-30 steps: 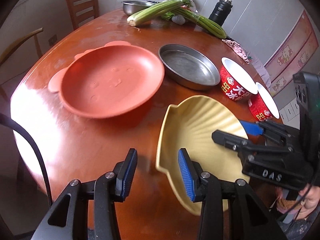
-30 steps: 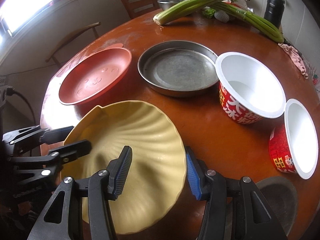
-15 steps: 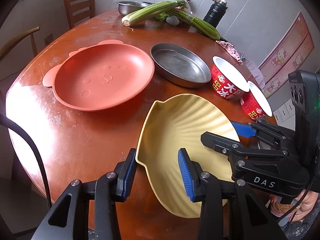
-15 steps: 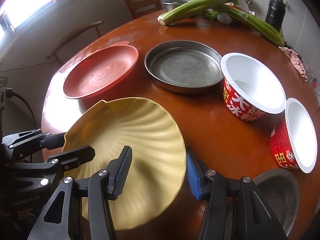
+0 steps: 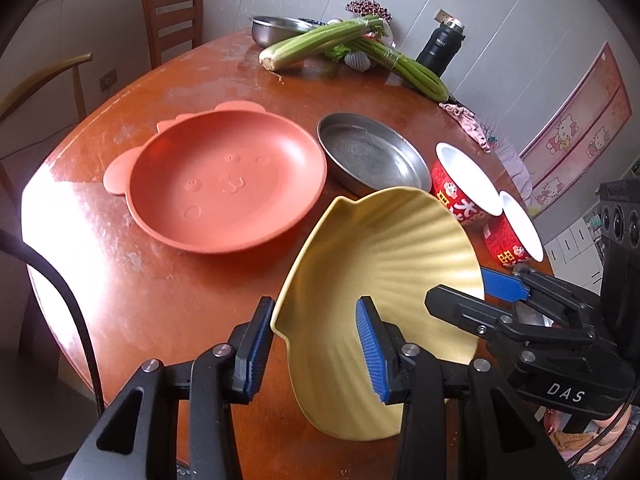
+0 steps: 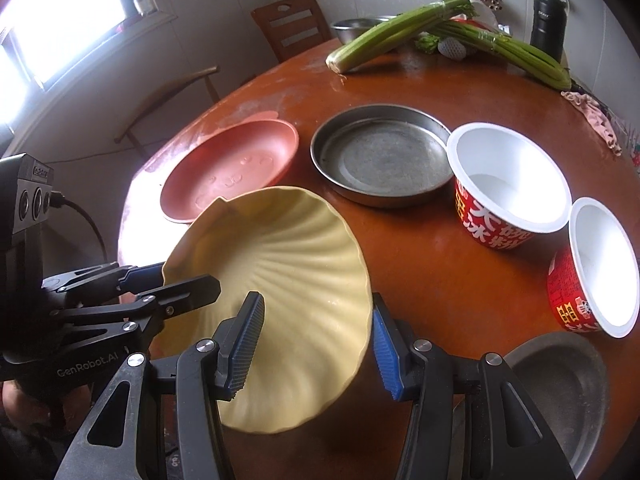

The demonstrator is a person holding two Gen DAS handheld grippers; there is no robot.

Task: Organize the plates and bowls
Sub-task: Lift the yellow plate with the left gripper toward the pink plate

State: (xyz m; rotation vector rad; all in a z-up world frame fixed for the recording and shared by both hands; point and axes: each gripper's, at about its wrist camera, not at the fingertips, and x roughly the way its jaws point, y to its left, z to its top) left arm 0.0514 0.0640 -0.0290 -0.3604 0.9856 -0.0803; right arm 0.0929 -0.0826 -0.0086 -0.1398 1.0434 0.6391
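Note:
A yellow shell-shaped plate point(image 5: 384, 264) point(image 6: 288, 256) hangs tilted above the near edge of the round wooden table point(image 5: 160, 280). My right gripper point(image 6: 316, 302) is shut on its right rim, one pad inside the dish and one outside. My left gripper point(image 5: 314, 308) clasps the opposite rim, its left pad against the outer edge. Each gripper shows in the other's view: the right gripper point(image 5: 460, 284) and the left gripper point(image 6: 188, 276). An orange bear-faced plate point(image 5: 228, 184) point(image 6: 232, 168) lies flat beyond, beside a round metal pan point(image 5: 372, 156) point(image 6: 384, 160).
Two red paper bowls point(image 6: 508, 184) point(image 6: 596, 268) stand right of the pan. A dark dish point(image 6: 560, 384) lies at the near right edge. Celery point(image 5: 320, 40), a steel bowl point(image 5: 276, 28) and a black flask point(image 5: 440, 46) occupy the far side. A wooden chair point(image 5: 172, 20) stands behind the table.
The yellow plate, steady in the right gripper, has shifted left so its rim now sits between the left gripper's pads. It is tilted more steeply. Both views have backed off slightly from the table.

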